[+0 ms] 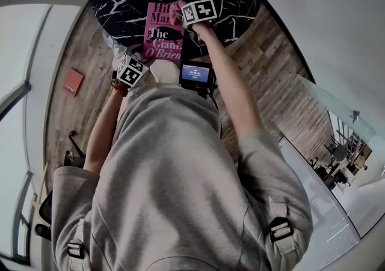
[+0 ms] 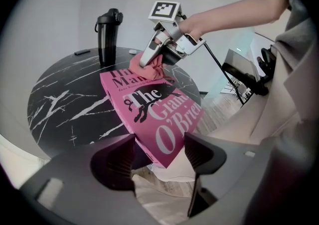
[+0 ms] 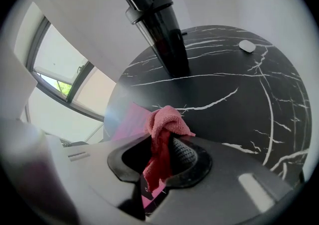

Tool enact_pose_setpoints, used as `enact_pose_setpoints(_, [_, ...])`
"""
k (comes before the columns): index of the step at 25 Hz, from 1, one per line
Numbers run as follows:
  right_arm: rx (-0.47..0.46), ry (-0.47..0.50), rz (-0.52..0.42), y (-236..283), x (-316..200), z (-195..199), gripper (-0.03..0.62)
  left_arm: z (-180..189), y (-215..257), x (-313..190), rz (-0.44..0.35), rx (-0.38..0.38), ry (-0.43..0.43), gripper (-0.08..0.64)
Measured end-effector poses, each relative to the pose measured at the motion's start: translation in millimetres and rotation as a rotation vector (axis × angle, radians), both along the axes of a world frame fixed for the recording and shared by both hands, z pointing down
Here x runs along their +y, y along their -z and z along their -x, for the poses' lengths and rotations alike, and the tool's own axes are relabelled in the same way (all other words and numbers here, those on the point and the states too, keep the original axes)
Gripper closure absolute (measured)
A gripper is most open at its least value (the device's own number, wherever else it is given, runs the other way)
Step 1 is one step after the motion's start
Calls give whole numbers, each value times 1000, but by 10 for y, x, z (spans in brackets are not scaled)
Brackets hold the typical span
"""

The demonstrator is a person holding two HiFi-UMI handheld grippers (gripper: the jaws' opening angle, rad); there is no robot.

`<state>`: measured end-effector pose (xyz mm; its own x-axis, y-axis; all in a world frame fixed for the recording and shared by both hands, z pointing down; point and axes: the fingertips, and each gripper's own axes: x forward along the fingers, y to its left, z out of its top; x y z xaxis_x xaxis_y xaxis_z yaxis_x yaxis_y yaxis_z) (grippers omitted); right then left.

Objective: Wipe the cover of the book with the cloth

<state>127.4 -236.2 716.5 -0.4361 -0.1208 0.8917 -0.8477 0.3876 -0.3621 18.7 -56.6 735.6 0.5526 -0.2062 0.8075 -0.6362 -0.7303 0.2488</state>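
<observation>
book [image 2: 154, 114] on table [image 2: 65, 109] edge, cloth [image 2: 149, 69] on book, bottle [image 2: 107, 37] behind

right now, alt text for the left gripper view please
The right gripper presses a pink cloth onto the far end of a pink book on a black marble table. The left gripper holds open jaws either side of the near corner.

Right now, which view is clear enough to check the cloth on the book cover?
Left gripper view: book and cloth sharp, only the rim warped by fisheye. Right gripper view: cloth close and soft, window overexposed at left. Head view: torso fills the frame, book small at top.
</observation>
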Motion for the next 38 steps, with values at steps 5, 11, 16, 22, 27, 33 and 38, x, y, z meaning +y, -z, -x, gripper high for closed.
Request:
enact_pose_setpoints(5, [-31,20,16,-21,16,308,491,-1,-12,-3,6,0,-5,249])
enact_pose_setpoints(11, [-41,67,21,-19,33,640,491,-6,4,1,0,8,8,250])
enact_pose_setpoints(16, [-51,92,25,-20,15,834,491,1,10,-13,2,12,12,250])
enact_pose_setpoints(22, [-62,113,27,-10,6,1011,491,10,3,-11,3,18,28,249])
enact_pose_setpoints(27, [-85,131,10,-3,37,1147,489,4,-6,-8,13,13,29,249])
enact_pose_setpoints(33, [-223,100,-27,319,-4,1248,488,5,4,-14,14,4,30,249])
enact_pose_setpoints(38, [-260,37,-92,646,-110,789,488,4,-13,7,15,2,32,247])
